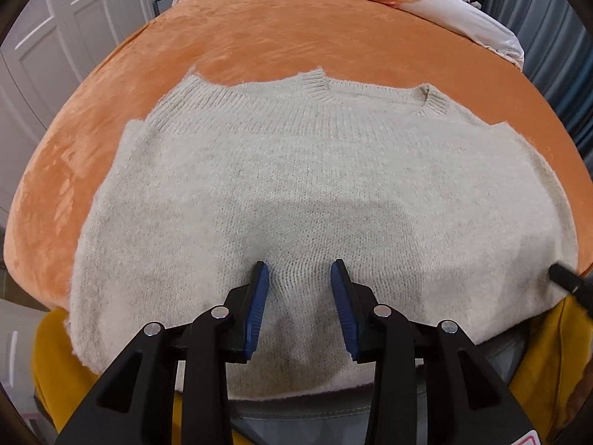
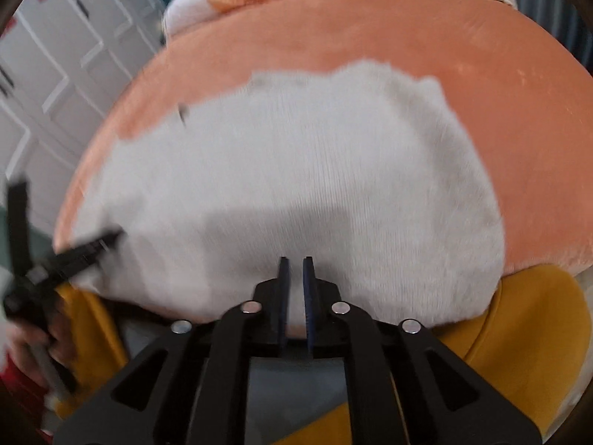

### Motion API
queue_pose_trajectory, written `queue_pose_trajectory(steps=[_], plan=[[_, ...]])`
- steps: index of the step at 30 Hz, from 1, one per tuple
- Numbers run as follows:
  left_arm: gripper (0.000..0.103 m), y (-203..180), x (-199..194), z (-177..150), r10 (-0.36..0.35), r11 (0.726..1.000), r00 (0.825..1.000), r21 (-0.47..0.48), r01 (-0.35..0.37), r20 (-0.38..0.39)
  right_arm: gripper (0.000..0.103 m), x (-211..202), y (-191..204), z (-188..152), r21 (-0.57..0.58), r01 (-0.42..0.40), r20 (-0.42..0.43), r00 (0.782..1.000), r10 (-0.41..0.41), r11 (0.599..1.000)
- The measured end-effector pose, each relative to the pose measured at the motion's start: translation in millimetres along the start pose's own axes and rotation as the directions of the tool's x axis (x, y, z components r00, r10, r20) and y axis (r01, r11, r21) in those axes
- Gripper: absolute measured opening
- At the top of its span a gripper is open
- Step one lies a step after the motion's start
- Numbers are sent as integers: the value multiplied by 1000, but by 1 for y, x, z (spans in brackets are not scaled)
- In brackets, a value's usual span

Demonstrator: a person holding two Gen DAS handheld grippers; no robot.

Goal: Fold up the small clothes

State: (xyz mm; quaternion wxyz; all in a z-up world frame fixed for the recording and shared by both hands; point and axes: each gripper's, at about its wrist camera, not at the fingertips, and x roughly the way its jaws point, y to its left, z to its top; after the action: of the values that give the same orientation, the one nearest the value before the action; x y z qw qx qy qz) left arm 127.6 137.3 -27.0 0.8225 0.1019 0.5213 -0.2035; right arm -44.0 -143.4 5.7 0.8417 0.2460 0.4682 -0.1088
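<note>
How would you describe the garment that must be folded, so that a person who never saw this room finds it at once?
Look at the big bed with the orange cover. On its near half a sweater lies spread flat, ribbed round collar pointing toward the pillows. It is the only cream, fuzzy knit there; the other fabrics around it are smooth orange or mustard yellow.

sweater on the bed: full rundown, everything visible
The sweater is cream, fuzzy knit, with a ribbed crew collar at its far edge. It lies flat on the orange bedspread, apparently with sides folded in, its near hem overhanging the bed edge. The left gripper is open, fingers resting on or just over the knit. The right gripper, nearly closed, appears to pinch the near fabric; blur prevents certainty.
</note>
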Motion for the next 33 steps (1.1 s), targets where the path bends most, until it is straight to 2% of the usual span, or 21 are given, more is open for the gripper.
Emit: queue_pose_trajectory(steps=[2, 4, 7, 8, 12, 14, 17, 19, 22, 24, 26, 27, 28, 30, 33], plan=[[37, -1, -1, -1, 4, 1000, 1000, 6, -4, 3, 15, 12, 2, 2, -37, 45, -20, 999, -46, 998], [37, 0, 0, -1, 4, 1000, 1000, 7, -4, 4, 13, 36, 3, -2, -95, 103, -84, 990, -111, 990], [37, -1, -1, -3, 7, 1000, 1000, 5, -7, 6, 16, 33, 20, -1, -145, 142, -65, 986, -152, 979], [37, -2, -1, -3, 9, 1000, 1000, 6, -10, 6, 16, 27, 25, 2, -147, 140, -49, 988, -148, 979], [37, -3, 0, -2, 18, 1000, 1000, 12, -18, 7, 16, 13, 42, 15, -119, 44, -1, 999, -44, 992], [37, -4, 0, -2, 22, 1000, 1000, 16, -22, 6, 18, 22, 53, 17, -145, 26, -13, 1000, -28, 989], [37, -4, 0, -2, 17, 1000, 1000, 11, -17, 7, 21, 54, 61, 1, -201, 40, -116, 991, -64, 979], [37, -3, 0, -3, 13, 1000, 1000, 10, -13, 10, 22, 54, 67, -13, -272, 70, -74, 993, -93, 960], [37, 0, -3, -3, -2, 1000, 1000, -1, 2, 12, 24, 52, 71, -15, -328, 74, -103, 988, -114, 942], [39, 7, -10, 3, -51, 998, 999, -41, 51, 17, 21, 41, 63, -4, -296, 43, -119, 990, -81, 954], [50, 21, -21, 16, -89, 990, 995, -102, 94, 44, 25, 23, 48, 12, -242, 47, -58, 996, -63, 969], [59, 28, -25, 23, -85, 988, 994, -125, 93, 67, 36, 12, 35, 26, -205, 68, -6, 997, -71, 976], [63, 37, -29, 31, -81, 985, 992, -147, 95, 95, 48, 6, 26, 37, -174, 80, 29, 997, -76, 982], [66, 63, -30, 53, -60, 975, 990, -204, 86, 131, 54, -4, -4, 65, -75, 107, 89, 991, -100, 991], [70, 102, -13, 80, -60, 950, 990, -299, 95, 124, 55, 5, -48, 101, 59, 148, 98, 983, -153, 987]])
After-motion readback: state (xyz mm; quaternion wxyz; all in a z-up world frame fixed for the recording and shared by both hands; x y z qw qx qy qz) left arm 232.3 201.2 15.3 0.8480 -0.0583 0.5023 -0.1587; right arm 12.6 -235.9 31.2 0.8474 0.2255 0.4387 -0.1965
